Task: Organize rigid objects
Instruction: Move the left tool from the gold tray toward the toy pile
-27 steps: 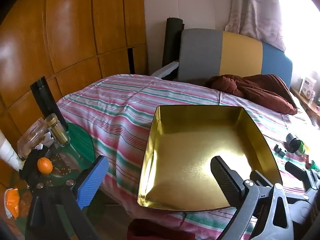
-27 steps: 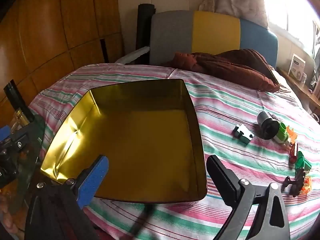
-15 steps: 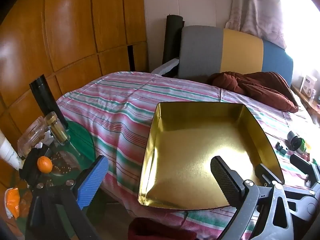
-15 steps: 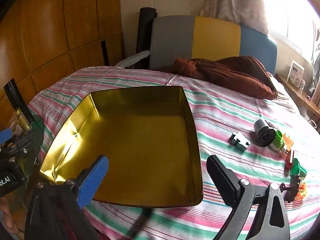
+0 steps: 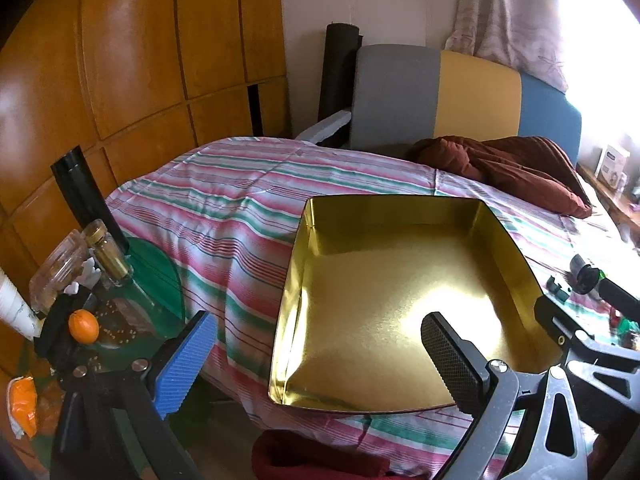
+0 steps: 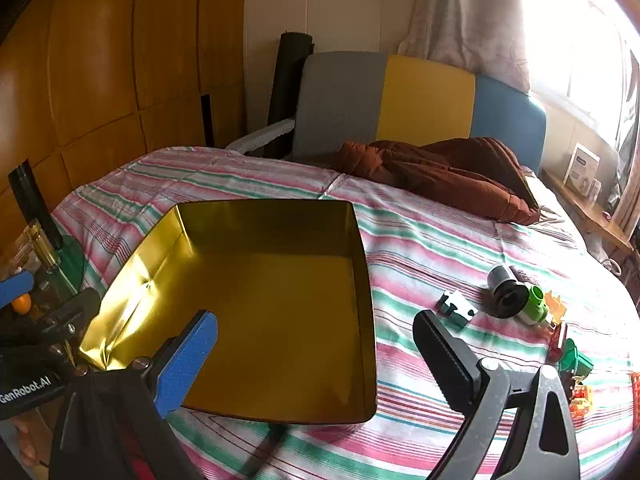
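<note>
An empty gold metal tray [image 5: 504, 240] [image 6: 360, 248] lies on the striped bedspread. To its right lie small rigid toys: a dark green block [image 6: 456, 309], a black-and-grey cylinder [image 6: 505, 292], a light green piece [image 6: 535, 307], and several red, green and orange pieces [image 6: 570, 360]. My left gripper [image 5: 316, 358] is open and empty, held above the tray's near left corner. My right gripper [image 6: 316, 354] is open and empty, above the tray's near right part, left of the toys.
A brown quilt [image 6: 448, 172] lies at the bed's head before a grey, yellow and blue headboard [image 6: 424, 100]. A green side table [image 5: 152, 264] at left holds a gold-capped bottle [image 5: 105, 252], a black tube [image 5: 86, 196] and an orange ball [image 5: 83, 326]. Wooden wardrobe doors stand behind.
Both grippers have drawn back and up slightly, so the tray and toys sit lower and farther in view. Both stay open and empty.
</note>
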`<state>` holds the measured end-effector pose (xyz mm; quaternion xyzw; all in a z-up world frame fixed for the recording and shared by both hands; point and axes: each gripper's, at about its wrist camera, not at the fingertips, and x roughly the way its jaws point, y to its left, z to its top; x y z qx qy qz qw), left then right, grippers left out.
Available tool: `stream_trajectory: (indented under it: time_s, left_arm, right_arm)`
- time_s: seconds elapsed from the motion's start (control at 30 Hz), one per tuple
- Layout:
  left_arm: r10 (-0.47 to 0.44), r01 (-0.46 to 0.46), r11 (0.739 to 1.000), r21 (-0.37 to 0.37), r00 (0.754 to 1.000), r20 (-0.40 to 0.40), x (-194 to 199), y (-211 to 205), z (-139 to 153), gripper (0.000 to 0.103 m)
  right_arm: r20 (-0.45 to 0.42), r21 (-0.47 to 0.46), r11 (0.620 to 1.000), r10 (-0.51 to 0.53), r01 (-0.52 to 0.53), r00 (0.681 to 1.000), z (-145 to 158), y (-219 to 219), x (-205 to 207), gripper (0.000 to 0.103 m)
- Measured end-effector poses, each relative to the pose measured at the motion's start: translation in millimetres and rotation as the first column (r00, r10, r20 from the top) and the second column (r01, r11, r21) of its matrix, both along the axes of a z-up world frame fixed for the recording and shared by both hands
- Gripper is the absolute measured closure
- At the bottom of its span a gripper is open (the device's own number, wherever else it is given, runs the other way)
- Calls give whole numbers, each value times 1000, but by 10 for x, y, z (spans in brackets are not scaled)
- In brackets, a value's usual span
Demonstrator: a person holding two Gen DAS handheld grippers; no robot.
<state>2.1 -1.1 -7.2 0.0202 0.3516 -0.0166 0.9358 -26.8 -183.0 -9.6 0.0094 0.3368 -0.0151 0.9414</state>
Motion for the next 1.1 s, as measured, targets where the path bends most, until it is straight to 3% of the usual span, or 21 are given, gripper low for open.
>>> stream_trajectory:
  time_s: [0.3, 0.53, 0.63, 0.8, 0.93, 1.1]
  left_arm:
    - [-40, 39, 999, -13, 999, -7, -7, -54, 5, 0]
    - [-158, 153, 984, -87, 986, -49, 9, -156, -53, 0]
    - [-206, 201, 976, -80, 977, -54, 1, -272, -71, 0]
    - [-295, 288, 953, -97, 953, -67, 18, -479, -81, 0]
    - [-375, 367, 923, -116, 925, -59, 27, -681, -37, 0]
    - [-474, 470, 879, -79, 878, -60, -3, -1038, 12, 0]
  right_arm:
    - [13, 4, 1000, -5, 5, 1000, 39, -58, -27, 3]
    - [17, 17, 1000, -4, 4, 1000, 54, -206, -32, 3]
    - [12, 44, 999, -19, 19, 1000, 55, -351, -47, 3]
    - [-11, 83, 995, -61, 62, 998, 61, -767, -94, 3]
    - [-20, 122, 981, -153, 154, 988, 95, -1317, -201, 3]
    - [-39, 188, 924, -333, 334, 942, 123, -2253, -407, 3]
